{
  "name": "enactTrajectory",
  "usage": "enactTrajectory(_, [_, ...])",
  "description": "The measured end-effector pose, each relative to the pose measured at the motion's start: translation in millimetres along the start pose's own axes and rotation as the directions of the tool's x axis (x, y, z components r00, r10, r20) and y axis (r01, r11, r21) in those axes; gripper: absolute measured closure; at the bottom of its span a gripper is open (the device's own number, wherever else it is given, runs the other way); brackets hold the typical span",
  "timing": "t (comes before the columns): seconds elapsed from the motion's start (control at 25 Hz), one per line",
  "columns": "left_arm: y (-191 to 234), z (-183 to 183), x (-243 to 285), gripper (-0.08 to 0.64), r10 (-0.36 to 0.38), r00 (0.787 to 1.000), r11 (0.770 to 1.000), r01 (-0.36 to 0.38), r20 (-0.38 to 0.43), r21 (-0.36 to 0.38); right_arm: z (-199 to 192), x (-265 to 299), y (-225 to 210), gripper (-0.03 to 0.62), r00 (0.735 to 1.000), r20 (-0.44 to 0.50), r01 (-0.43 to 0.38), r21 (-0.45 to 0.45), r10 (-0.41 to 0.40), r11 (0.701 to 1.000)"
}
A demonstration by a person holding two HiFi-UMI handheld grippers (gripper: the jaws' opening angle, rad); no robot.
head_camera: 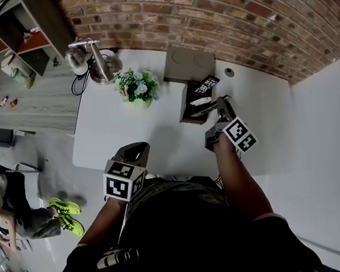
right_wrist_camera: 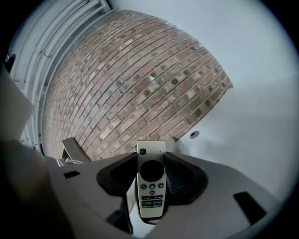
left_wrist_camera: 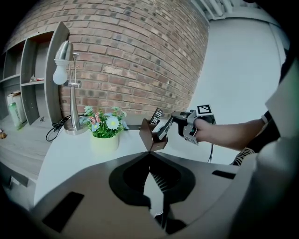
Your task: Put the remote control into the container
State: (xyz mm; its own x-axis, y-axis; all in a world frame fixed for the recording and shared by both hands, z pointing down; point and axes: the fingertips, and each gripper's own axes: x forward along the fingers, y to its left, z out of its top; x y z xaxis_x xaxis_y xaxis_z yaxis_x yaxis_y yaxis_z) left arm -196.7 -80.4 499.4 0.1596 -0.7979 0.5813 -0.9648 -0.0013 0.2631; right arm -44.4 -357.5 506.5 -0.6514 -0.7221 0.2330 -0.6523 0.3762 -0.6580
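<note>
A white remote control (right_wrist_camera: 152,186) with a black round pad is clamped between the jaws of my right gripper (right_wrist_camera: 152,156). In the head view this gripper (head_camera: 211,110) holds the white remote (head_camera: 200,101) over the open top of the brown container (head_camera: 186,109) on the white table. From the left gripper view the remote (left_wrist_camera: 163,128) slants down with its far end at the container (left_wrist_camera: 145,135). A black remote (head_camera: 206,85) stands inside, sticking out at the top. My left gripper (head_camera: 136,149) hangs near the table's front edge, shut and empty (left_wrist_camera: 150,156).
A pot of flowers (head_camera: 135,90) stands left of the container, with a silver desk lamp (head_camera: 94,58) behind it. A flat brown box (head_camera: 189,63) lies against the brick wall. A wooden side desk (head_camera: 38,104) and shelves are to the left; a seated person's green shoes (head_camera: 65,208) show on the floor.
</note>
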Motion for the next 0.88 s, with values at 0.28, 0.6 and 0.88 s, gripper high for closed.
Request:
enactTrajectory(0.28, [4,-10,-13,0.554,-0.006,1.000,1.000,0.006,-0.013,0.010,-39,2,-12,0.405,0.994,-0.037,0.099,-0.144,-0.105,0.985])
enactTrajectory(0.6, [0,-27,-21,0.555,-0.099,0.994,0.993,0.102,-0.055,0.051,-61,-45,-10,0.388,0.983,-0.095,0.137,-0.202,-0.159,0.970])
enactTrajectory(0.88, [-39,-25,-3,0.555,-0.250,0.963,0.953,0.263,-0.100,0.151,-93,-148,26,0.385,0.985,-0.170,0.019,0.007,-0.018,1.000])
